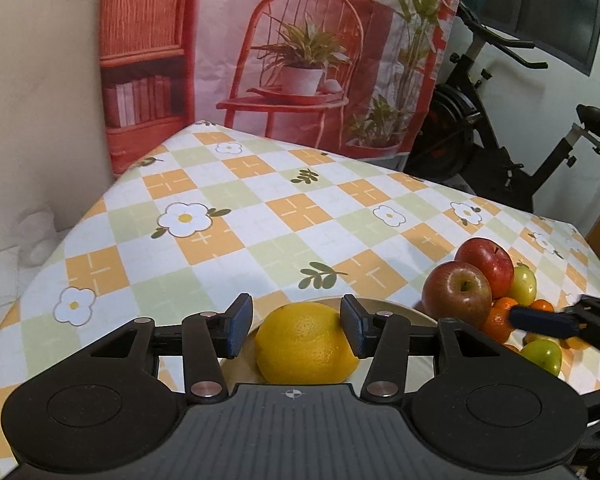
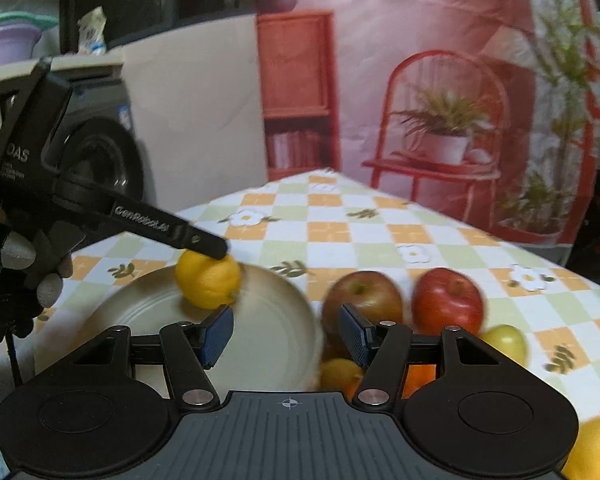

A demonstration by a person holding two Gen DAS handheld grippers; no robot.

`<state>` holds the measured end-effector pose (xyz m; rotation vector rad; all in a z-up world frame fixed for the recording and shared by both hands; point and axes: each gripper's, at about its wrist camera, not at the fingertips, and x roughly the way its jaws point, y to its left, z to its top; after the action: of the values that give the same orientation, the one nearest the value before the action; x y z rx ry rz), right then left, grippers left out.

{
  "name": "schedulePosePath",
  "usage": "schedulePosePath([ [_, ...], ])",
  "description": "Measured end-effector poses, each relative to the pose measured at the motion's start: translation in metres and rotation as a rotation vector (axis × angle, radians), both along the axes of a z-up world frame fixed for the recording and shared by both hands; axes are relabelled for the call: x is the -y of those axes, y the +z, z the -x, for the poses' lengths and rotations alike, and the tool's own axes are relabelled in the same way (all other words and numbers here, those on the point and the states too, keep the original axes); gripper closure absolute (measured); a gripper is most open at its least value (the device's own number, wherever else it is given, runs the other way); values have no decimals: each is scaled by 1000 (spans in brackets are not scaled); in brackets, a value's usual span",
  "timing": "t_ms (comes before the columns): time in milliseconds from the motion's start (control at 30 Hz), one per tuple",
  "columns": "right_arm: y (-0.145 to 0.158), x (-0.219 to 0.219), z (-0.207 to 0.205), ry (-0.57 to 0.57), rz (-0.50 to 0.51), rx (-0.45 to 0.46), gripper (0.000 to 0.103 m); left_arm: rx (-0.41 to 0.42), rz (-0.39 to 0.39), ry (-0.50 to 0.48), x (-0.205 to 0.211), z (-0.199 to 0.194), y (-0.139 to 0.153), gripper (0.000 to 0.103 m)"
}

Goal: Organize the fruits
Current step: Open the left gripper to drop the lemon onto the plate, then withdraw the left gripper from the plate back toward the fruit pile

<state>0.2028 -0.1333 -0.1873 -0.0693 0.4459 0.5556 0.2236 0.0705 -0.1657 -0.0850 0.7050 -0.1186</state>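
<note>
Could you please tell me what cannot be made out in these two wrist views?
- Plate, left wrist view: mostly hidden by the lemon and left gripper.
- Small fruits, right wrist view: blurred, partly behind the right gripper.
- Yellow fruit, right wrist view: cut off by the edge.
</note>
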Motion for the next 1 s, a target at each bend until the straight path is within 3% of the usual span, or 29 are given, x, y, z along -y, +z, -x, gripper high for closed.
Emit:
schedulePosePath([
  [433, -15, 86, 50, -187, -79, 87, 48, 126, -12, -34, 53, 29, 21, 51],
  [667, -38, 99, 61, -222, -86, 63, 48, 165, -30, -86, 93, 49, 19, 51],
  [800, -38, 101, 58, -221, -86, 72, 48, 150, -9, -80, 108, 56, 13, 51],
  [1000, -40, 98, 47, -192, -75, 15, 48, 150, -15, -44, 112, 64, 10, 51],
])
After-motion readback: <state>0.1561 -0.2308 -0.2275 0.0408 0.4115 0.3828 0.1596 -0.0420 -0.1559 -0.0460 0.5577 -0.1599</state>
